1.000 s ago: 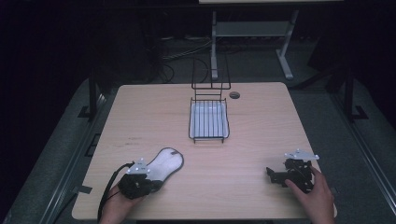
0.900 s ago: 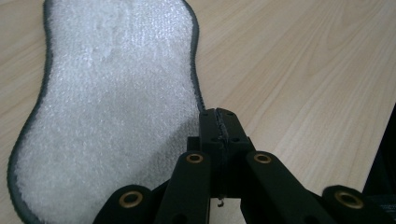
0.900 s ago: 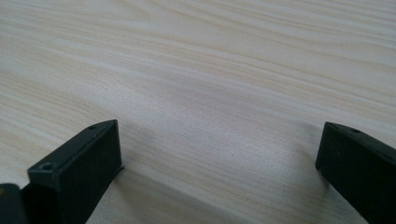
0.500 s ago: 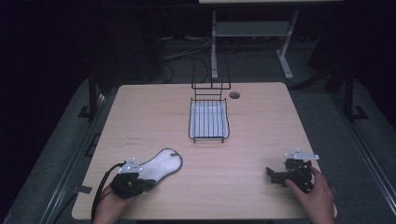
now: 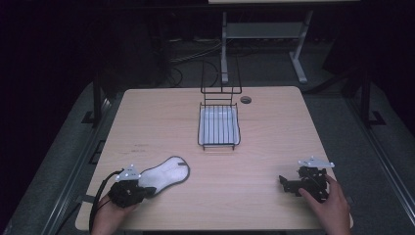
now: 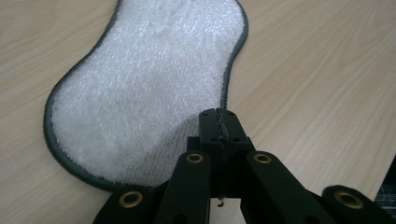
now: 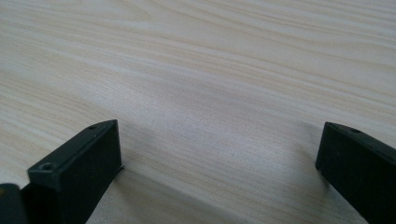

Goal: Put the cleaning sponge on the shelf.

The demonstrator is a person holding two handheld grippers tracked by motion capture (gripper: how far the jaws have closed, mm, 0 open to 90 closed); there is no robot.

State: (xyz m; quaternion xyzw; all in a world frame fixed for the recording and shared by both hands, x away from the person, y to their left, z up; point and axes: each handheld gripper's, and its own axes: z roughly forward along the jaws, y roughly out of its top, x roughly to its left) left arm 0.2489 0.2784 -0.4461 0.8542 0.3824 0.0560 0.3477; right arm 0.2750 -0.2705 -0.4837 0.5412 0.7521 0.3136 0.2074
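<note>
A white fuzzy pad (image 6: 144, 88) with a dark rim is seen lying flat on the table (image 5: 274, 122) toward 7 o'clock. The left gripper (image 6: 219, 126) sits over its near end, fingers pressed together with nothing visibly between them. The right gripper (image 7: 219, 158) rests toward 5 o'clock, fingers wide apart above bare wood. A wire tray (image 5: 219, 128) stands near 12 o'clock. If the pad is to be lifted, its rim is best pinched low.
</note>
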